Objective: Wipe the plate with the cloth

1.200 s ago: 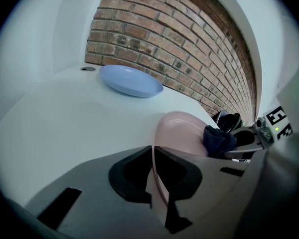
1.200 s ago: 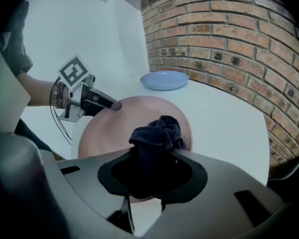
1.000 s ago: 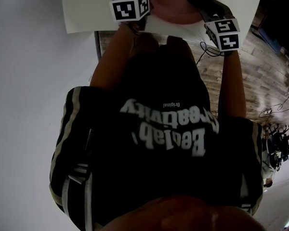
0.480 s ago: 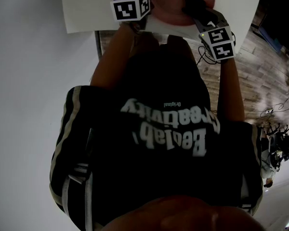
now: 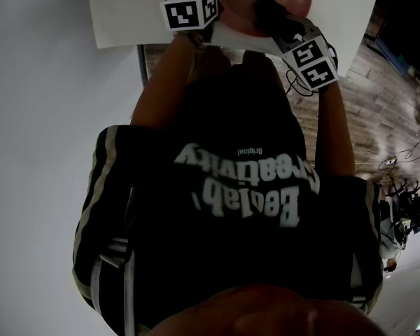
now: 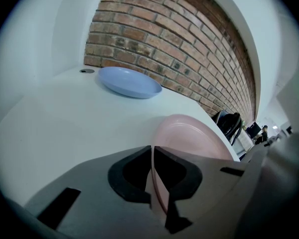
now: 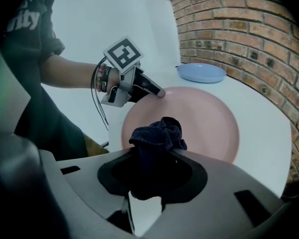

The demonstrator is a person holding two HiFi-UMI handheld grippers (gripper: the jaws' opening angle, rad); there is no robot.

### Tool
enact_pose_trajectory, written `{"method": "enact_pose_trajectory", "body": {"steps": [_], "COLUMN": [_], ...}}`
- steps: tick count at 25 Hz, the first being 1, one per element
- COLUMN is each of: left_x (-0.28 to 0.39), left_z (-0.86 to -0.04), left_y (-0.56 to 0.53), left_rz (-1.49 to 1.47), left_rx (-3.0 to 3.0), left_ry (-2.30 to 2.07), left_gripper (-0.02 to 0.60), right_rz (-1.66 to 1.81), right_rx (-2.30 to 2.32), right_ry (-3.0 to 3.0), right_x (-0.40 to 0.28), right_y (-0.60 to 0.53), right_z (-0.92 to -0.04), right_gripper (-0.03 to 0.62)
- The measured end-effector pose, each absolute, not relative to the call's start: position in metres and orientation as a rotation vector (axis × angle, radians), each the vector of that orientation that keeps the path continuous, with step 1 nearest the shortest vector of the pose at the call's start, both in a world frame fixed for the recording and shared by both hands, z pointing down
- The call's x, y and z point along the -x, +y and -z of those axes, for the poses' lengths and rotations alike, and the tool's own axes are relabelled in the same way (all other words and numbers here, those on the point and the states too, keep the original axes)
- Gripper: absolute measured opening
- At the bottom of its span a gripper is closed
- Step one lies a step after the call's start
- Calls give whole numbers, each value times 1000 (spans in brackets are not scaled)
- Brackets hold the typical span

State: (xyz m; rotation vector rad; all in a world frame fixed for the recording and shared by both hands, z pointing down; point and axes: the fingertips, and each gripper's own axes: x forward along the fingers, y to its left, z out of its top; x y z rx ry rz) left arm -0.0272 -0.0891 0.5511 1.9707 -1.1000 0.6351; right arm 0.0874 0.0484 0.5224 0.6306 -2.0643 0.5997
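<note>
Two grippers are working at a white table (image 6: 65, 123), one in each of a person's hands. The left gripper (image 6: 152, 151) is pinching the near rim of the pink plate (image 6: 189, 136), its jaws drawn almost together with only the thin edge between them. The plate is tilting up from that pinched edge and stretching away ahead and to the right of the jaws.

The right gripper (image 7: 153, 156) is clamping the one dark cloth (image 7: 158, 133), which is bunching up in a crumpled wad above its jaw tips and hanging down between them. The wad is sitting over the near part of the pink plate, just ahead of the jaws; whether it is pressing on the surface cannot be told. From this gripper's view the left gripper is reaching in from the left, its tips meeting the plate's far-left rim, with its marker cube (image 7: 122, 54) riding behind them.

Two plates are showing in all. The second, a blue plate (image 6: 129, 81), is lying flat well beyond both grippers, near a brick wall (image 6: 179, 49). From the head view, two marker cubes are showing, one on each gripper, the right one (image 5: 309, 62) angling in toward the pink plate.
</note>
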Motion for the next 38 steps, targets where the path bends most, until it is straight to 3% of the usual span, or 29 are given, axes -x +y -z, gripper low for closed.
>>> {"method": "enact_pose_trajectory", "body": {"steps": [19, 38], "left_x": [30, 29], "left_z": [-551, -550], "left_y": [-88, -87], "left_rz": [-623, -609], "left_rx": [-1989, -1994], "left_ry": [-1126, -1121], "left_gripper": [17, 18], "right_rz": [-477, -643], "right_rx": [-375, -662], "right_ry": [-2159, -2092], "right_x": [7, -4], "right_y": [34, -52], "right_z": [-530, -542], "right_gripper": [114, 119]}}
